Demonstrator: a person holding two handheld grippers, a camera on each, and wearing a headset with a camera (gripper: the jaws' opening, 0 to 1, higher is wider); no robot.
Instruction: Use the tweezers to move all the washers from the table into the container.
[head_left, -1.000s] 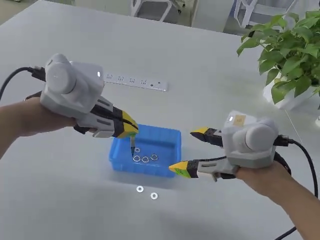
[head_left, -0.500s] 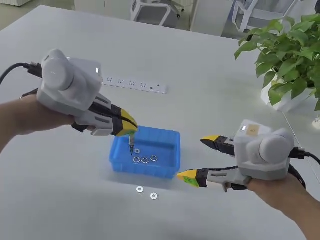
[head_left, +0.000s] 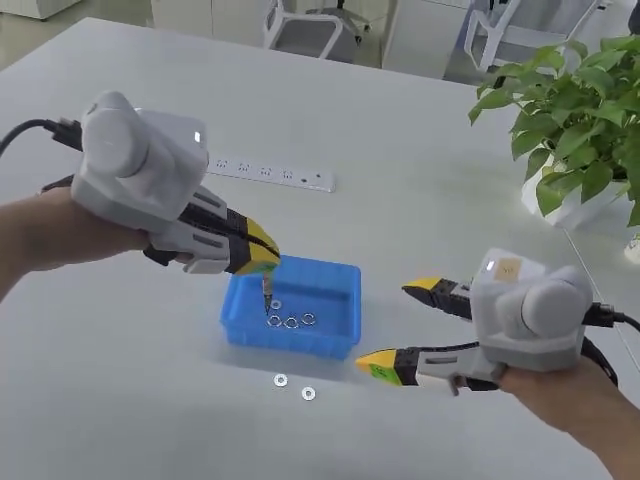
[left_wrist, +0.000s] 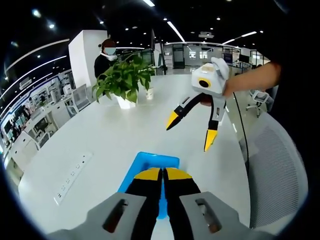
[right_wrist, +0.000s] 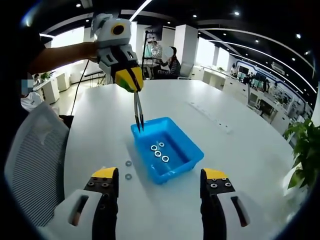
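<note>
My left gripper (head_left: 262, 255) is shut on thin metal tweezers (head_left: 265, 292) that point down into the left end of a blue container (head_left: 343, 276). Several washers (head_left: 290, 321) lie inside it. Two more washers (head_left: 280, 379) (head_left: 308, 393) rest on the table just in front of it. My right gripper (head_left: 395, 328) hovers open and holds nothing, to the right of the container. In the right gripper view the tweezers (right_wrist: 138, 112) hang from the left gripper (right_wrist: 130, 82) over the container (right_wrist: 192, 145), with the loose washers (right_wrist: 128, 163) beside it. Whether the tweezer tips hold a washer is too small to tell.
A white power strip (head_left: 265, 172) lies behind the container. A potted plant (head_left: 575, 110) stands at the table's right edge. Office chairs stand beyond the far edge, and a mesh chair (right_wrist: 30, 165) sits near the table.
My right gripper has drawn back to the right and a little lower, away from the container. The left gripper and tweezers have hardly moved.
</note>
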